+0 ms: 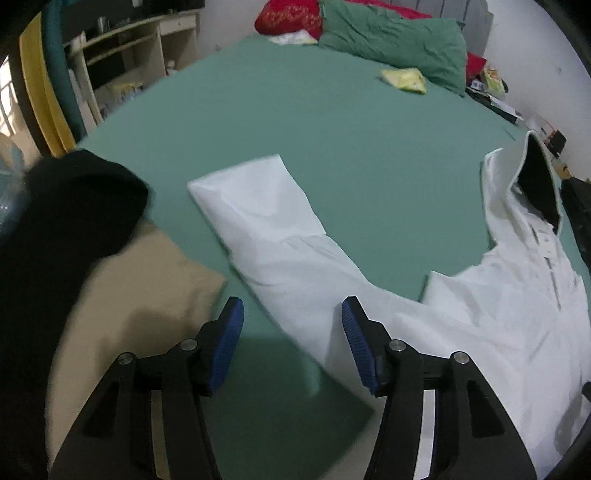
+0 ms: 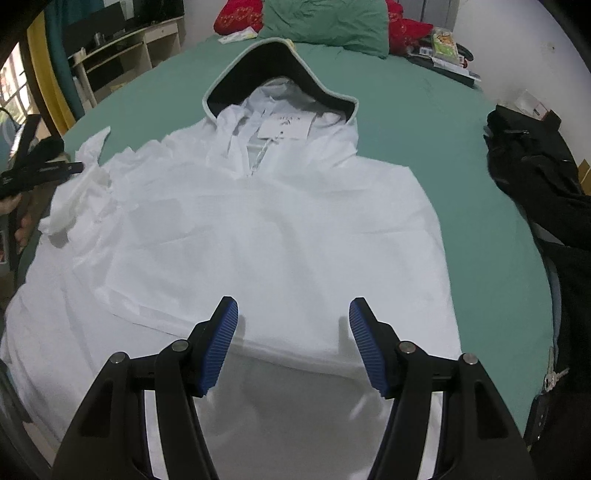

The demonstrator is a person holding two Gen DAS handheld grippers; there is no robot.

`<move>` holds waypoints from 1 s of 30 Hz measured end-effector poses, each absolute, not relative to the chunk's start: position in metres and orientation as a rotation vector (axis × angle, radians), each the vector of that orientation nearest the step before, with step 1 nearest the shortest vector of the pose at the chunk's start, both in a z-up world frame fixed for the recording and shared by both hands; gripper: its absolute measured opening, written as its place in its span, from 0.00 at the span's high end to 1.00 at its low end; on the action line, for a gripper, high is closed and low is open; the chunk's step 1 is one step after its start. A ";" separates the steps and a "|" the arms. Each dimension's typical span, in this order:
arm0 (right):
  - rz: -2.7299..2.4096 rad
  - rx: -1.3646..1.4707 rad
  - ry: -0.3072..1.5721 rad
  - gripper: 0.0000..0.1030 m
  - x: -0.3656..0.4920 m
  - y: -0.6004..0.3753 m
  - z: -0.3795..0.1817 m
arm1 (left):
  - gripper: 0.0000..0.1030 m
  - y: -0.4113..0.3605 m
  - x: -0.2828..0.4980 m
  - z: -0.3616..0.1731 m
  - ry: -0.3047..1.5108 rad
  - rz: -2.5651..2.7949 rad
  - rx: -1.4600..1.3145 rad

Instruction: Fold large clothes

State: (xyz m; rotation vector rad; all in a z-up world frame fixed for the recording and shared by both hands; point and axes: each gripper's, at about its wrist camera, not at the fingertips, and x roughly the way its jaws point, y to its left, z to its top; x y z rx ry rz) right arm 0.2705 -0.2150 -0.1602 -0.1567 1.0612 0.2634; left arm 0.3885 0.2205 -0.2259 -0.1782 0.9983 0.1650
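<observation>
A white hooded jacket (image 2: pixel 258 229) lies face up on the green bed sheet (image 2: pixel 443 155), its dark-lined hood (image 2: pixel 273 62) pointing to the far side. My right gripper (image 2: pixel 293 306) hovers open over the jacket's lower body with nothing between its blue pads. In the left wrist view the jacket's body (image 1: pixel 498 314) lies at the right. One sleeve (image 1: pixel 266 221) stretches flat up and to the left. My left gripper (image 1: pixel 291 306) stands open just above that sleeve's near edge, and the pads grip nothing.
A green pillow (image 1: pixel 391 37), a red cushion (image 1: pixel 288 16) and a yellow-green packet (image 1: pixel 404 79) lie at the head of the bed. Black clothing (image 2: pixel 535 177) sits at the right edge. A black garment (image 1: pixel 66 206) on beige cloth (image 1: pixel 147 288) lies to the left. Wooden shelves (image 1: pixel 122 44) stand beyond.
</observation>
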 end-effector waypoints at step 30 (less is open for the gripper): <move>0.142 0.245 0.952 0.39 0.236 -0.391 -0.122 | 0.62 -0.113 0.284 -0.128 1.058 -0.557 -0.163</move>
